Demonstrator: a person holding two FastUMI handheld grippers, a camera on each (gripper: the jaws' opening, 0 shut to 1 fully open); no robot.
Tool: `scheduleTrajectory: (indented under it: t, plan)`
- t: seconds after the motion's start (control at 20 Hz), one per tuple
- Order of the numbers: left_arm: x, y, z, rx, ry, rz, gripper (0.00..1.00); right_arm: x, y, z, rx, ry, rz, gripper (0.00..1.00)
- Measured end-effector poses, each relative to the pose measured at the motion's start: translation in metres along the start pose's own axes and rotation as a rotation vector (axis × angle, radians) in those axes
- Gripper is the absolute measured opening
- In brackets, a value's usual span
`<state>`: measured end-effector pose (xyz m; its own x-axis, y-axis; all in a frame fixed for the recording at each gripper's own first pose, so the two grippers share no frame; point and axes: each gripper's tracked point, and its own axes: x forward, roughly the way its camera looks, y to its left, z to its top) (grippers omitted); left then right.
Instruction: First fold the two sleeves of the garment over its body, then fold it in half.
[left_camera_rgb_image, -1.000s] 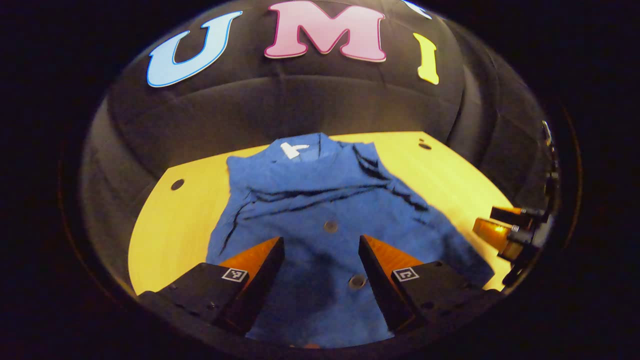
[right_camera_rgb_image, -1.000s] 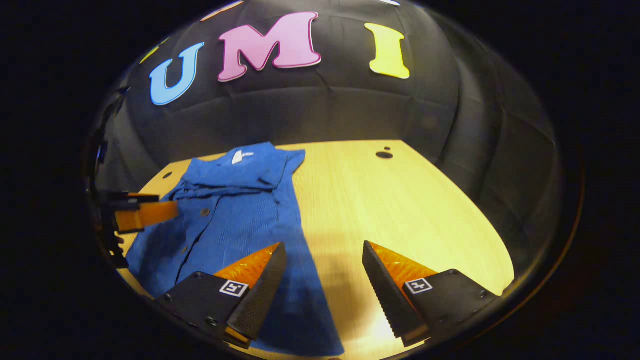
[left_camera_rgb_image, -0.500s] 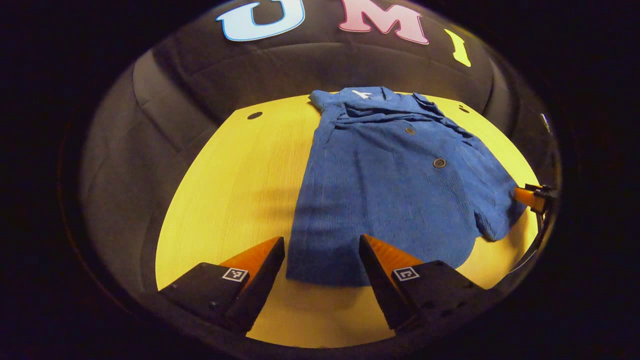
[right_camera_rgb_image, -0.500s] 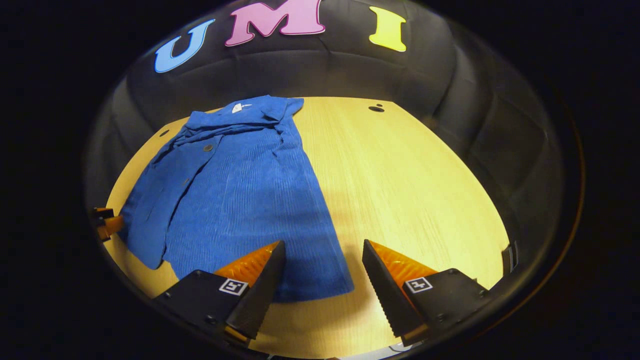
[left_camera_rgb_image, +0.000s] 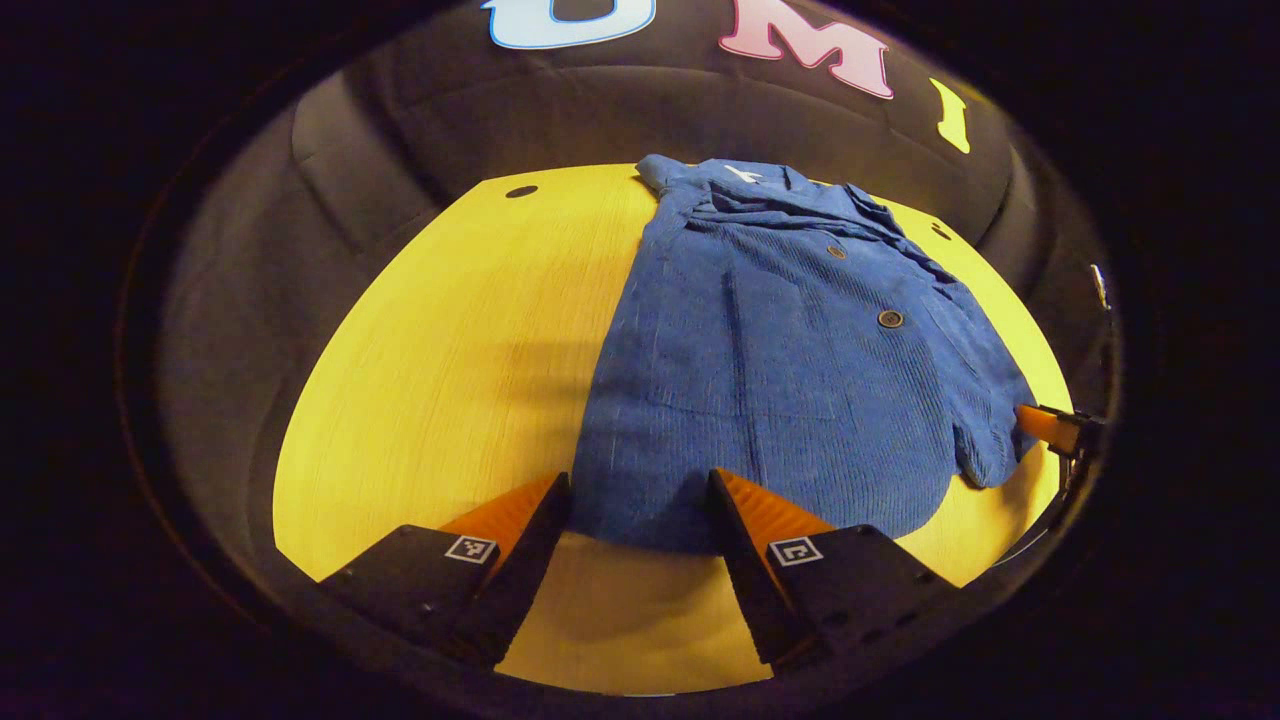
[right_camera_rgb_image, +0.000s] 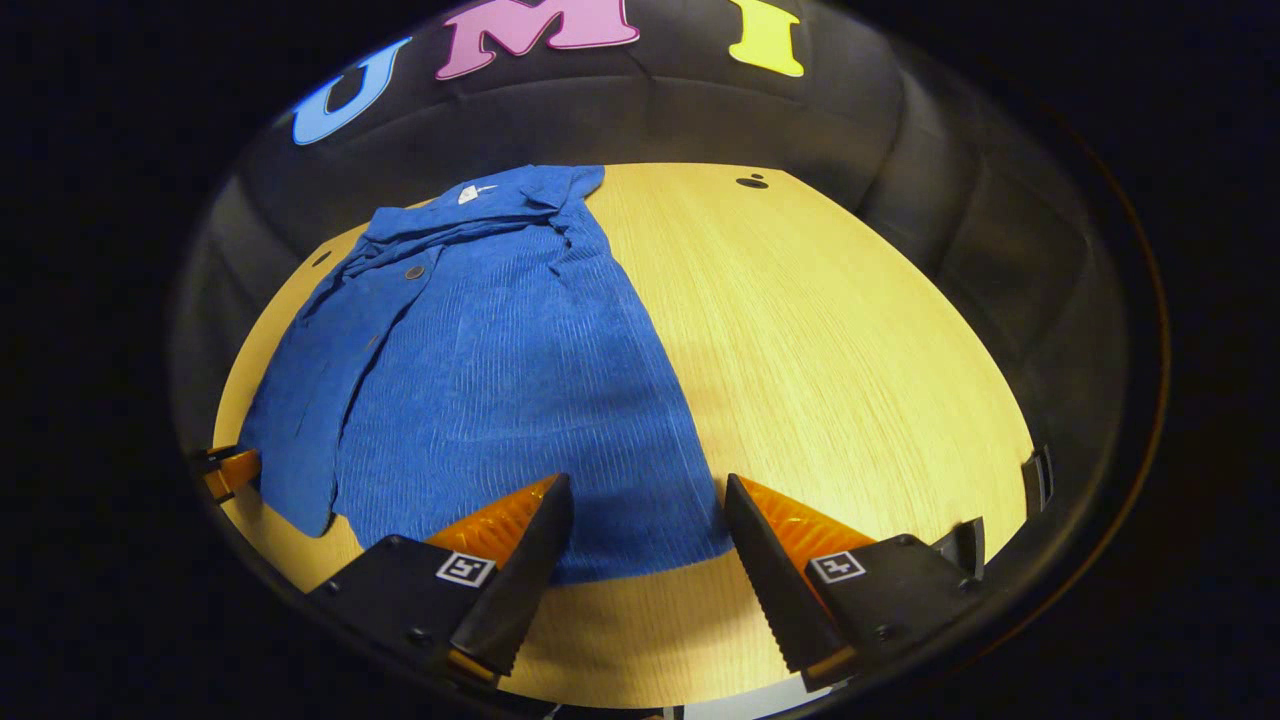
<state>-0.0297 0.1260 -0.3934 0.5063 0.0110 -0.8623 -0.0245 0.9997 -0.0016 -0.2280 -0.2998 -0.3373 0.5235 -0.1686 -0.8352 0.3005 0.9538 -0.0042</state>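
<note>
A blue buttoned corduroy garment lies flat on the yellow wooden table, collar at the far end, sleeves folded in over the body. My left gripper is open, its fingertips at the garment's near hem on its left corner, nothing between them. In the right gripper view the same garment stretches away from me, and my right gripper is open at the hem's right corner. The right gripper's orange finger peeks in at the far right of the left gripper view; the left gripper's orange finger peeks in at the left edge.
Bare table stretches to the right of the garment in the right gripper view. Small dark holes mark the table's far corners. The black cloth wall closes the table's far side.
Both grippers pulled back from over the garment to its near hem and dropped lower. The left one moved off the body toward the left corner. The garment stayed flat.
</note>
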Motion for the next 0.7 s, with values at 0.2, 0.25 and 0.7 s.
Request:
scheduleTrajectory:
  t: [0.2,0.25,0.7]
  plan:
    - [0.001,-0.018,0.002,0.028,-0.002,-0.025,0.52,0.003,0.018,0.002,0.002,-0.005,0.019,0.6]
    - [0.002,-0.021,0.002,0.029,-0.007,-0.02,0.36,0.003,0.022,0.002,-0.013,-0.003,0.017,0.42]
    - [0.0,-0.065,0.016,-0.045,-0.067,-0.11,0.0,0.006,0.029,0.012,-0.062,-0.008,0.117,0.01]
